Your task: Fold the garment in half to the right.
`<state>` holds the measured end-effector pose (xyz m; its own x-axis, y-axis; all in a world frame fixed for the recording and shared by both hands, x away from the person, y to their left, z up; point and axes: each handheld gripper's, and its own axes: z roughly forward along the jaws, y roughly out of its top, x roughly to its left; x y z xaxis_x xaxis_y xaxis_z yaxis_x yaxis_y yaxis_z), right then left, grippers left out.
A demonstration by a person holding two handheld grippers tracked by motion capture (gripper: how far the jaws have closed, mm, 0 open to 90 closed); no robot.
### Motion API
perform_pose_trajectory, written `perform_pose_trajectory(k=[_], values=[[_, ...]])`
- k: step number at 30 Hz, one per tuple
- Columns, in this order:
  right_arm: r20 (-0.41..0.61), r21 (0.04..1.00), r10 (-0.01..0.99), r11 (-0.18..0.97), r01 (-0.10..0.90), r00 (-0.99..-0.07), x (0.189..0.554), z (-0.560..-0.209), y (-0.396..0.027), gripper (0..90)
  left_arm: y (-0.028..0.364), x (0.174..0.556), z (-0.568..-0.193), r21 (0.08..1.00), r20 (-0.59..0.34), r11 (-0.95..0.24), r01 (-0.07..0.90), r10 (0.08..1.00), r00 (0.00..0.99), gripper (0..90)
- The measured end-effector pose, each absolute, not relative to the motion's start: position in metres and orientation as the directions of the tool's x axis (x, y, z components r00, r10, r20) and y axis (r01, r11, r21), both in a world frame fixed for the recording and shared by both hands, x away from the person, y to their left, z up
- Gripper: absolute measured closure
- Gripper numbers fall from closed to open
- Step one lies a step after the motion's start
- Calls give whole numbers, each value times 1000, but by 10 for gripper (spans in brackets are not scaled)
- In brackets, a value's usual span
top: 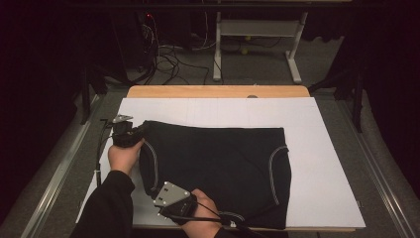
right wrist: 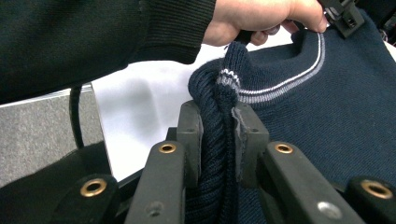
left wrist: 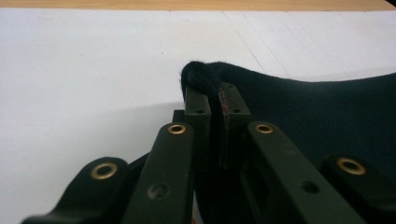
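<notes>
A dark navy knit sweater (top: 218, 168) with pale stripe trim lies folded on a white sheet (top: 317, 148) over the table. My left gripper (top: 132, 133) is at the sweater's far left corner, shut on a pinch of dark fabric (left wrist: 205, 74) that bulges above its jaws. My right gripper (top: 161, 191) is at the near left edge, shut on a thick fold of ribbed knit (right wrist: 218, 116) with a striped band. In the right gripper view the sweater (right wrist: 327, 112) stretches away to the other hand and the left gripper (right wrist: 343, 18).
The white sheet (left wrist: 93, 70) covers a wooden table (top: 218, 91) whose far edge shows beyond it. Grey floor, cables and a white table frame (top: 257, 29) lie behind. Metal rails (top: 59, 168) run along both sides of the table.
</notes>
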<state>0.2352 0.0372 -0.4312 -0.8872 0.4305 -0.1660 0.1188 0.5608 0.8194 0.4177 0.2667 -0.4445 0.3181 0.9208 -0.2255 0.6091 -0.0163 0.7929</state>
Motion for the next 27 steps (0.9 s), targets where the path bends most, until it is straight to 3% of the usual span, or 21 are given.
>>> perform_pose_trajectory(k=[16,27], values=[[-166,825,367,560,75,-915,234,-430,87,765,324,403,-440,801,-223,19,598,937,269,807],[-176,825,341,563,51,-923,227,-426,101,765,342,389,-435,804,-236,48,593,941,244,806]])
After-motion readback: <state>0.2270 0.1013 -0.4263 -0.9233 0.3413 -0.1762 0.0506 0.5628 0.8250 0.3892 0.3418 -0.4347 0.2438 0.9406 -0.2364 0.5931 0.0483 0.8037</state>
